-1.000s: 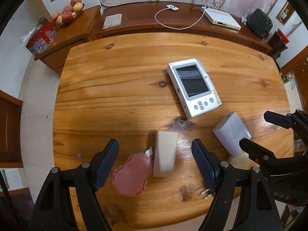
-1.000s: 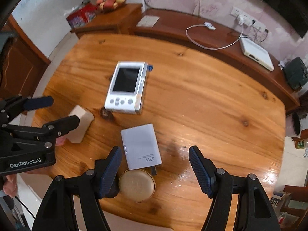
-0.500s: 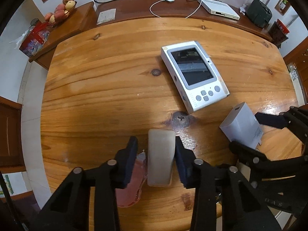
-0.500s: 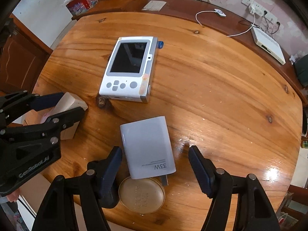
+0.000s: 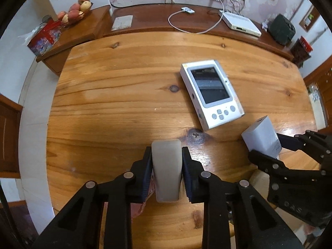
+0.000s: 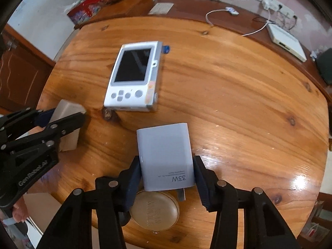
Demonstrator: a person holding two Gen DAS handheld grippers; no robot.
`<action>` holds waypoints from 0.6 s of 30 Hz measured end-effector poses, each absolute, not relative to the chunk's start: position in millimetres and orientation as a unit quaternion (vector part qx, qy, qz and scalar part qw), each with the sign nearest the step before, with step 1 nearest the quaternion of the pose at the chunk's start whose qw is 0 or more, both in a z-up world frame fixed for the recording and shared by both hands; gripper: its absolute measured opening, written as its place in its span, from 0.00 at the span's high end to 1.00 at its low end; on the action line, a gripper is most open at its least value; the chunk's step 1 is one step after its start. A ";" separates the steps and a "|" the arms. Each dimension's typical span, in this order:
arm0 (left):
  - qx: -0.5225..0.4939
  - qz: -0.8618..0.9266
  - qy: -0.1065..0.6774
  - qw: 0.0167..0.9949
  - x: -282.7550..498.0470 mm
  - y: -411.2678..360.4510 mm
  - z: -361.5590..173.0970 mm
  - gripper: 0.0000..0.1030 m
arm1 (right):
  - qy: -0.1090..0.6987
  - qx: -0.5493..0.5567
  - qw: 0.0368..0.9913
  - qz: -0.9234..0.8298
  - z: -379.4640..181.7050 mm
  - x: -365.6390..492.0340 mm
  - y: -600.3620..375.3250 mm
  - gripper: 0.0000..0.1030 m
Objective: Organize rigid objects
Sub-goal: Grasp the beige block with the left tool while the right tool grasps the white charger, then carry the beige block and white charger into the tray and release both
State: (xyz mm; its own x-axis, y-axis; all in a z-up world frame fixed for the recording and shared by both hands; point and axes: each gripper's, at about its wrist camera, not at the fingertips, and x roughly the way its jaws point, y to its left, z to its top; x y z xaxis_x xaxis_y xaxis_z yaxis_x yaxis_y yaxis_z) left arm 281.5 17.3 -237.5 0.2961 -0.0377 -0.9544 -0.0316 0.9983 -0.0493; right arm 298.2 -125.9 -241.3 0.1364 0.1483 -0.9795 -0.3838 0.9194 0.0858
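My left gripper (image 5: 166, 155) is shut on a beige rounded block (image 5: 166, 166) and holds it over the wooden table (image 5: 124, 95). My right gripper (image 6: 167, 166) is shut on a white 33W charger (image 6: 166, 153); the charger also shows in the left wrist view (image 5: 261, 138). A white handheld device with a dark screen (image 5: 211, 93) lies flat mid-table, ahead of both grippers, and it also shows in the right wrist view (image 6: 133, 76). A pink round object (image 5: 143, 204) lies partly hidden under the left fingers. A beige round case (image 6: 154, 210) lies under the charger near the table's front edge.
A dark wooden sideboard (image 5: 157, 22) runs behind the table with a white cable (image 5: 186, 20), a white box (image 5: 240, 23) and a dark bag (image 5: 282, 29). A fruit bowl (image 5: 74, 12) and a red box (image 5: 44, 38) stand at the far left.
Both grippers have closed from open: the left onto the beige block, the right onto the charger. Both objects now sit higher in the views.
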 end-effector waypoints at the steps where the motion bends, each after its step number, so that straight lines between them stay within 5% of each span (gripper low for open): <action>1: -0.034 -0.003 0.590 0.807 279.3 17.6 -232.8 0.73 | 0.624 -0.094 0.756 0.171 -239.4 300.5 -128.7 0.52; 18: -0.066 -0.088 0.498 0.860 161.4 -3.5 -99.9 0.74 | 0.519 0.060 0.838 0.156 -133.5 202.3 -195.1 0.52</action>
